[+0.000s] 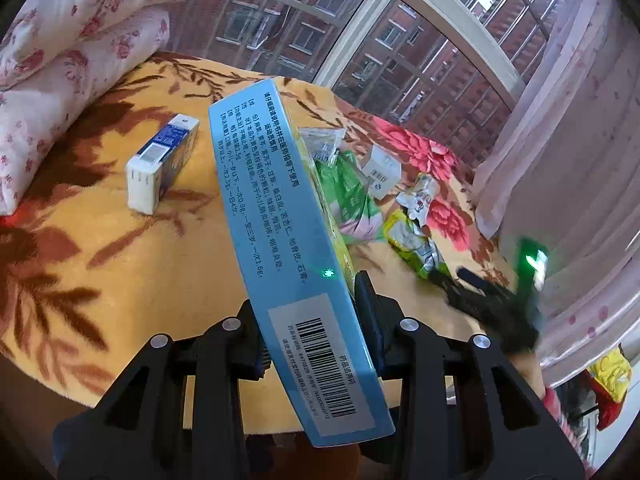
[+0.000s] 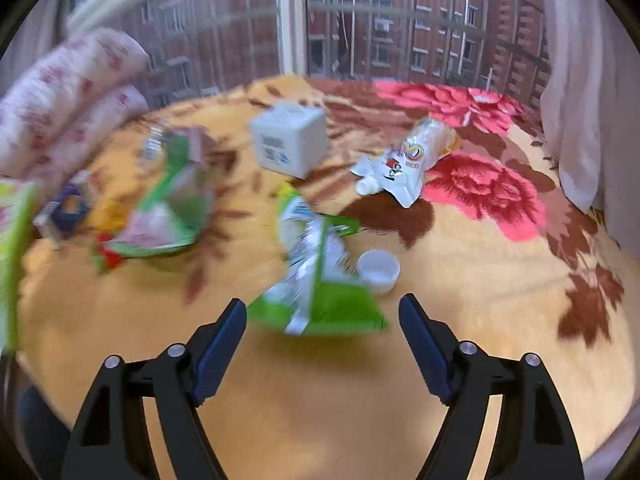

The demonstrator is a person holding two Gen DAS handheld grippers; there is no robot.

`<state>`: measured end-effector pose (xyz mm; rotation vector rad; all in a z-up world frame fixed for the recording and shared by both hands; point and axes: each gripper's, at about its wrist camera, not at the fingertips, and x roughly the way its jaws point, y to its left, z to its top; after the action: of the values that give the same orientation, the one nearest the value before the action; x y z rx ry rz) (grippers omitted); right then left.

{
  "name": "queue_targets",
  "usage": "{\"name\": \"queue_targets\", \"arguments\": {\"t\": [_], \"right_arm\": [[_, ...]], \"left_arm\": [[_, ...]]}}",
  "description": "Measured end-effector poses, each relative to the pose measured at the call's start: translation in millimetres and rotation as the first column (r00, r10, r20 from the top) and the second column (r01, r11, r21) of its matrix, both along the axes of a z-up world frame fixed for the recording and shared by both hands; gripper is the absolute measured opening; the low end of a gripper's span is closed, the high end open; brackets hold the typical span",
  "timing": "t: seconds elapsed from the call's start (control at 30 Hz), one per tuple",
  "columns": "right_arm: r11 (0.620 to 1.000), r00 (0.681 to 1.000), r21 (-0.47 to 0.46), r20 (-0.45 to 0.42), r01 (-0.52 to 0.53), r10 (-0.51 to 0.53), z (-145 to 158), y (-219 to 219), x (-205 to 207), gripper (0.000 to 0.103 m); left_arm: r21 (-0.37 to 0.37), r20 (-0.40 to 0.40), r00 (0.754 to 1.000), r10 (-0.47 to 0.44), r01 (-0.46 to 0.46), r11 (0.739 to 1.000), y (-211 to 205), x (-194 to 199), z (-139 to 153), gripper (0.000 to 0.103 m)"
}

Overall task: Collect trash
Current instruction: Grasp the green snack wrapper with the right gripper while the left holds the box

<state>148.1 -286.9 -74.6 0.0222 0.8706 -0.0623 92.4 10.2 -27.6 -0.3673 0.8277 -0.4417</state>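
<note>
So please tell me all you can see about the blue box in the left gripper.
The blue box is a long, flat carton that looks like cardboard, with black Chinese print and a white barcode label near its lower end. The left gripper is shut on that end, holding the box tilted above the blanket.

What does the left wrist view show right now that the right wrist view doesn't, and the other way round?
Left wrist only: the left tongs shut on a light blue medicine box, its barcode facing the camera, and a blue and white carton lying clear near the floral pillows.

Right wrist only: the right tongs open and empty, just short of a crumpled green wrapper, with a white bottle cap beside it.

Both: the small white cube box, the squeezed drink pouch, the floral blanket and the window.
</note>
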Motion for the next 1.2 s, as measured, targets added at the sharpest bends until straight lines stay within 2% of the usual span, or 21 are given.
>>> {"name": "queue_targets", "arguments": {"t": [0.07, 0.17, 0.2, 0.33, 0.57, 0.63, 0.7, 0.73, 1.03, 1.2], "right_arm": [[1.000, 0.999, 0.018, -0.039, 0.007, -0.006, -8.9, -4.9, 15.2, 0.070], [1.000, 0.997, 0.020, -0.078, 0.013, -0.011, -17.1, -4.6, 26.2, 0.069], [1.000, 0.997, 0.010, -0.077, 0.009, -0.008, -17.0, -3.5, 27.5, 0.069], [1.000, 0.998, -0.023, -0.059, 0.008, -0.009, -8.9, 0.5, 23.4, 0.054], [1.000, 1.000, -0.019, -0.026, -0.005, 0.004, 9.1, 2.5, 8.1, 0.047], [1.000, 1.000, -0.005, -0.008, -0.013, 0.013, 16.1, 3.5, 0.4, 0.028], [1.000, 1.000, 0.024, -0.004, -0.020, 0.020, 21.3, 2.6, -4.4, 0.023], [0.999, 0.999, 0.032, 0.004, -0.034, 0.034, 25.6, 3.6, -8.9, 0.005], [0.996, 0.997, 0.043, 0.032, -0.079, 0.077, 44.0, 11.3, -32.6, 0.005], [0.991, 0.990, 0.056, 0.074, -0.123, 0.119, 65.1, 16.8, -59.8, 0.005]], "left_arm": [[0.003, -0.004, 1.000, 0.002, -0.002, 1.000, 0.1, -0.7, -1.9, 0.035], [0.008, -0.011, 1.000, -0.003, 0.004, 1.000, -0.4, -1.7, -5.2, 0.035], [0.010, -0.015, 1.000, -0.007, 0.007, 1.000, -0.7, -1.1, -6.3, 0.035], [0.011, -0.017, 1.000, -0.009, 0.010, 1.000, -1.9, -0.8, -8.1, 0.035], [0.017, -0.009, 1.000, -0.013, 0.013, 1.000, -2.4, -2.4, -7.3, 0.035], [0.024, -0.003, 1.000, -0.010, 0.010, 1.000, -2.2, -4.3, -6.1, 0.035], [0.025, 0.001, 1.000, -0.012, 0.012, 1.000, -1.8, -6.2, -4.7, 0.035], [0.026, 0.003, 1.000, -0.014, 0.014, 1.000, -1.7, -7.0, -3.8, 0.035], [0.024, 0.015, 1.000, -0.026, 0.026, 0.999, -1.9, -13.3, 0.6, 0.035], [0.048, 0.030, 0.998, -0.061, 0.059, 0.997, -4.3, -27.0, 9.0, 0.035]]}}
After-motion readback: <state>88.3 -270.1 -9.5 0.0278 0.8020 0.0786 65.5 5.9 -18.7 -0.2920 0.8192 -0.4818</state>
